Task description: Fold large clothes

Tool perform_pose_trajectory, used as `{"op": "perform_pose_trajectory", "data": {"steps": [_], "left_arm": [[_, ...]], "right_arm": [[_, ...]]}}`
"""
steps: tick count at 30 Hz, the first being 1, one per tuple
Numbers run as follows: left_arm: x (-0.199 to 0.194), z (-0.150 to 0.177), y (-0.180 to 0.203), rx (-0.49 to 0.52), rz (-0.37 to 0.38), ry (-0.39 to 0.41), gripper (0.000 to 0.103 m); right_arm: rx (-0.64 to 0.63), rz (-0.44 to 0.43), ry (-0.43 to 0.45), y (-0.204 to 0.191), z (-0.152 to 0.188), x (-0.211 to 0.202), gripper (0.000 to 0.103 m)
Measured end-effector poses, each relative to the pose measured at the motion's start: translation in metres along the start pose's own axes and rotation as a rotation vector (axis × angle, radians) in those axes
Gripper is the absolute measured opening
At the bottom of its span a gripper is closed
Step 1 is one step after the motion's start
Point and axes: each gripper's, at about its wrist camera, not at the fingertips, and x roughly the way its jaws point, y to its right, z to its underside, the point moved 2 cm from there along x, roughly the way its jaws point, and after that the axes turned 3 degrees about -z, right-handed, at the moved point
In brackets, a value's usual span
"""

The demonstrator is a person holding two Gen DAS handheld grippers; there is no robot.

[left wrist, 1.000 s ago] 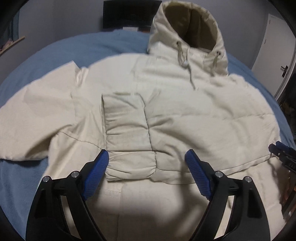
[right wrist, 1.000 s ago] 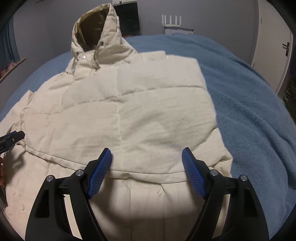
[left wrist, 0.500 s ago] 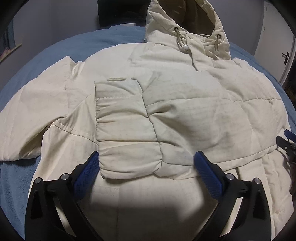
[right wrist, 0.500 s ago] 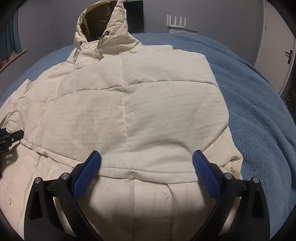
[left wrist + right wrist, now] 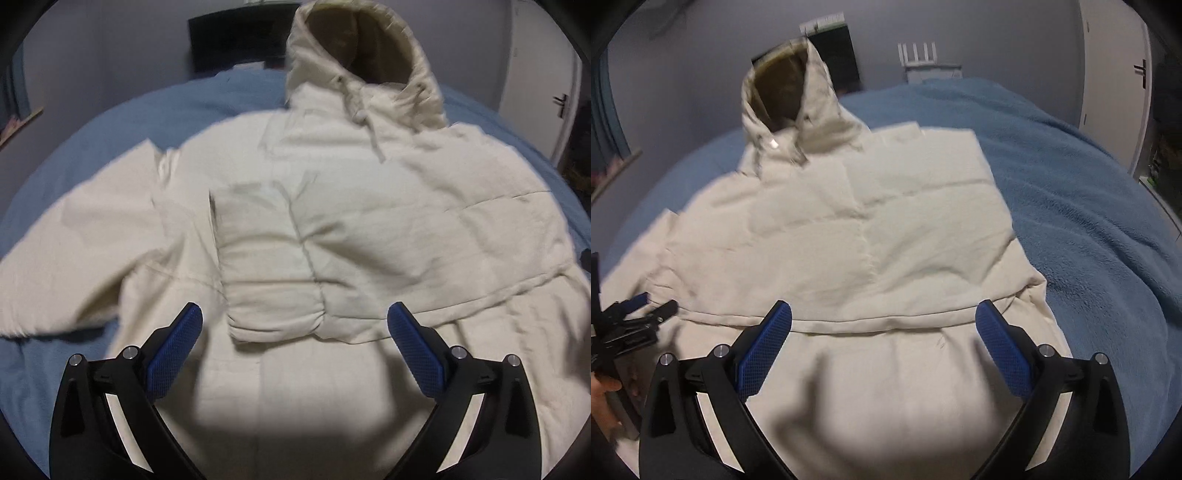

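While both tools gape empty, cream jacket [image 5: 369, 229] lies on blue blanket [image 5: 1089, 184].

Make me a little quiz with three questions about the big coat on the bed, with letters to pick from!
1. Where does the right sleeve lie?
A. Folded across the front of the coat
B. Hanging off the bed
C. Tucked inside the hood

2. What colour is the blanket under the coat?
A. Red
B. Blue
C. Green

3. How is the right gripper now?
A. Shut on the hood
B. Shut on a sleeve
C. Open, holding nothing

Answers:
1. A, its cuff end rests on the coat's chest in the left wrist view.
2. B, blue fleece shows all around the cream coat.
3. C, its blue fingers stand wide apart, having just been opening, above the cloth with nothing pinched.
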Motion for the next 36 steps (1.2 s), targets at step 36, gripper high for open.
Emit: {"op": "perform_pose_trajectory", "data": {"steps": [36], "left_arm": [[-0.017, 0.066, -0.314, -0.564, -0.143, -0.165, 0.072]], "right_arm": [[-0.25, -0.157, 0.024, -0.196, -0.015, -0.002, 0.095]]}}
